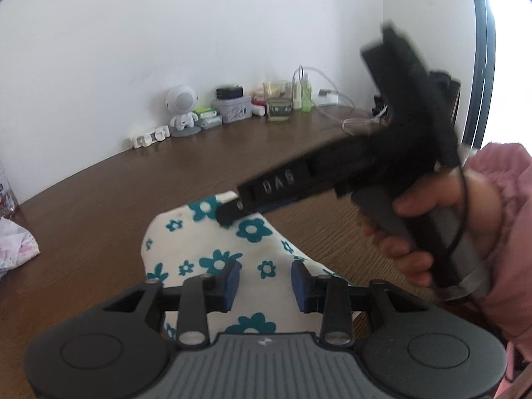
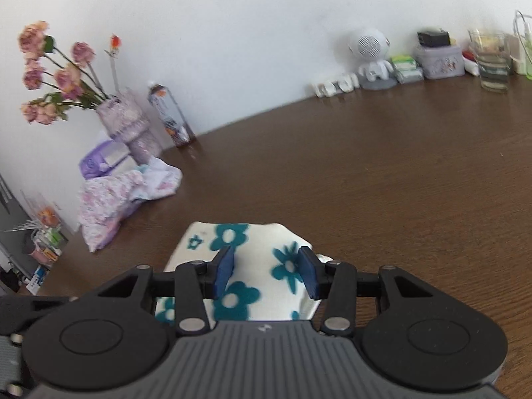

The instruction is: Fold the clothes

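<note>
The left gripper (image 1: 265,281) stands open, its blue pads (image 1: 232,282) apart with nothing between them, poised over the cloth (image 1: 212,249), a white piece with teal flowers that lies on the brown table (image 1: 133,199). The right gripper (image 2: 266,274) is likewise open and empty above the same cloth (image 2: 256,266); in the left view its blurred black body reaches in from the right, tip over the cloth's far edge, held by a hand (image 1: 429,219) in a pink sleeve (image 1: 505,232). To the left a heap of pale pink clothes (image 2: 113,199) sits well apart from the cloth, with a vase (image 2: 129,123) of dried roses, a purple pack (image 2: 99,159) and a bottle (image 2: 171,116) behind it. Along the wall stand a white robot figure (image 1: 183,109), a grey box (image 1: 232,108), a glass (image 1: 278,103) and green bottles (image 1: 306,91). The table between cloth and wall is bare
</note>
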Action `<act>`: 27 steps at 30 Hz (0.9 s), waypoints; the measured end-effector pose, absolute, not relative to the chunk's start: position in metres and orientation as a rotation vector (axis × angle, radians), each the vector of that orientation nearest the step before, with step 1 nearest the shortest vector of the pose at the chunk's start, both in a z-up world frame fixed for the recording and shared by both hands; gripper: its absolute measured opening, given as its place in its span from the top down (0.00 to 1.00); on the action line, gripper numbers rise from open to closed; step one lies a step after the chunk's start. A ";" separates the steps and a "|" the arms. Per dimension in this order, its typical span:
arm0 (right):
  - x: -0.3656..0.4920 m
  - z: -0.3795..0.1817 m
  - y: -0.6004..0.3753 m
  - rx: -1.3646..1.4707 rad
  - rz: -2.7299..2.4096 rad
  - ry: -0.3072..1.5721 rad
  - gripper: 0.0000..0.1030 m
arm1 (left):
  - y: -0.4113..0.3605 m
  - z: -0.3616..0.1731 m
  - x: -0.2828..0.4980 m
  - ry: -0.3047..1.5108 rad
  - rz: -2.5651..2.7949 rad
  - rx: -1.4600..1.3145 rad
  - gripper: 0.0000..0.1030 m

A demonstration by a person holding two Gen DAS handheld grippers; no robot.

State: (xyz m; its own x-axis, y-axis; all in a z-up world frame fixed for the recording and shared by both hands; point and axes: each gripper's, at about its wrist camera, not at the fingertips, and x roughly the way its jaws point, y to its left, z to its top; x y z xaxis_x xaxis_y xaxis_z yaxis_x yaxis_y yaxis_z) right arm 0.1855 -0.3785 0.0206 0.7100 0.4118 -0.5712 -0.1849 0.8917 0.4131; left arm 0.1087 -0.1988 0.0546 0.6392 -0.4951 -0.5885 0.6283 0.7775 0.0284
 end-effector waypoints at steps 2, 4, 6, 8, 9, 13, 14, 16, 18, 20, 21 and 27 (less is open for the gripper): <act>0.186 0.013 -0.382 0.372 0.332 0.726 0.61 | -0.176 0.063 0.118 0.598 -0.613 0.138 0.64; 0.185 0.009 -0.386 0.407 0.319 0.726 0.65 | -0.151 0.067 0.142 0.633 -0.544 -0.006 0.57; 0.185 0.007 -0.386 0.421 0.312 0.728 0.66 | -0.127 0.061 0.174 0.710 -0.484 -0.167 0.56; 0.185 0.005 -0.388 0.439 0.305 0.728 0.66 | -0.112 0.047 0.201 0.784 -0.471 -0.295 0.57; 0.184 0.004 -0.390 0.450 0.301 0.727 0.66 | -0.109 0.041 0.211 0.807 -0.467 -0.329 0.57; 0.181 -0.001 -0.395 0.493 0.287 0.723 0.61 | -0.104 0.023 0.235 0.853 -0.491 -0.439 0.60; 0.180 -0.002 -0.396 0.504 0.283 0.722 0.60 | -0.102 0.019 0.239 0.856 -0.503 -0.474 0.66; 0.179 0.000 -0.399 0.527 0.271 0.706 0.60 | -0.100 0.017 0.243 0.858 -0.512 -0.497 0.68; 0.180 0.007 -0.401 0.550 0.253 0.677 0.60 | -0.100 0.016 0.247 0.857 -0.510 -0.507 0.68; 0.185 0.012 -0.400 0.544 0.232 0.668 0.59 | -0.100 0.015 0.251 0.851 -0.497 -0.504 0.69; 0.189 0.012 -0.399 0.543 0.218 0.680 0.59 | -0.102 0.016 0.251 0.843 -0.491 -0.494 0.69; 0.199 0.000 -0.398 0.625 0.183 0.719 0.66 | -0.119 0.025 0.250 0.786 -0.501 -0.378 0.84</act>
State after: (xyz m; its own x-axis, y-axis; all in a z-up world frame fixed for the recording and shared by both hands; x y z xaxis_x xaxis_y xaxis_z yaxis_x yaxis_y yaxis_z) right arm 0.1990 -0.3984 -0.0003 0.7459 0.3628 -0.5586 0.0522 0.8042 0.5920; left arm 0.2497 -0.1190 0.0254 0.6009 -0.5575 -0.5729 0.2842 0.8188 -0.4987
